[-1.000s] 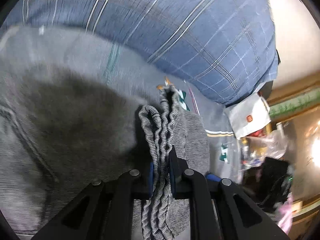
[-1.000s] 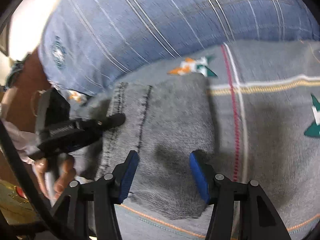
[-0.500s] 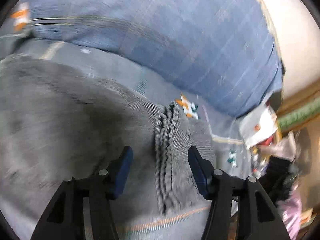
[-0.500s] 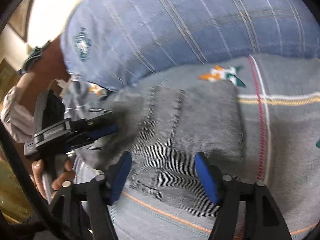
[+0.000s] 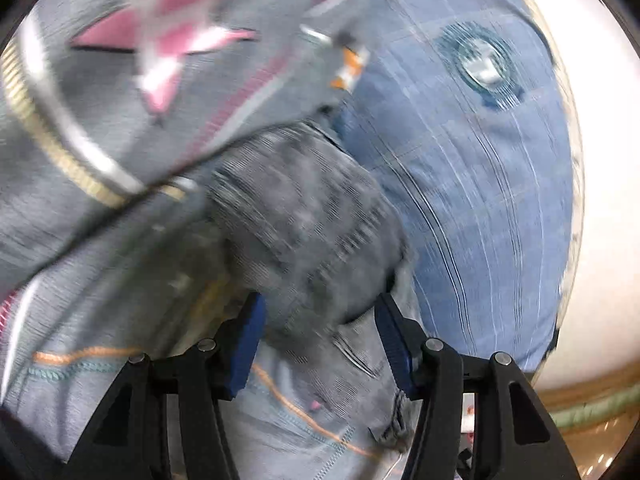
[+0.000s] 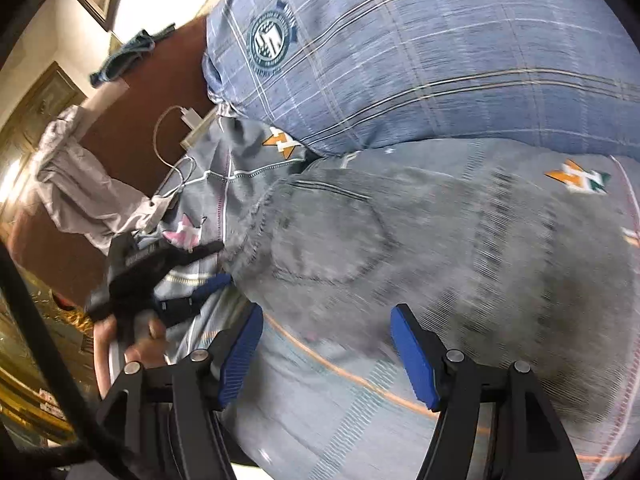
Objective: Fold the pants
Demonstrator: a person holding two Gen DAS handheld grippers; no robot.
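Since a second back we let go of the bunched waistband; our left gripper (image 5: 320, 340) now has its jaws apart, nothing clamped, and has swung to a new spot over the pants (image 6: 400, 248). Landmark is the blue plaid pillow (image 6: 420, 60): grey bedspread (image 6: 360, 420) runs below it, and the folded grey pants lie flat on that spread just under the pillow edge, back pocket (image 6: 324, 240) up. Our right gripper (image 6: 326, 354) hangs over the pants' near edge, blue pads (image 6: 412, 356) spread, gripping nothing. Left of the pillow, our left hand (image 6: 136, 340) holds its tool. Left view is motion-blurred.
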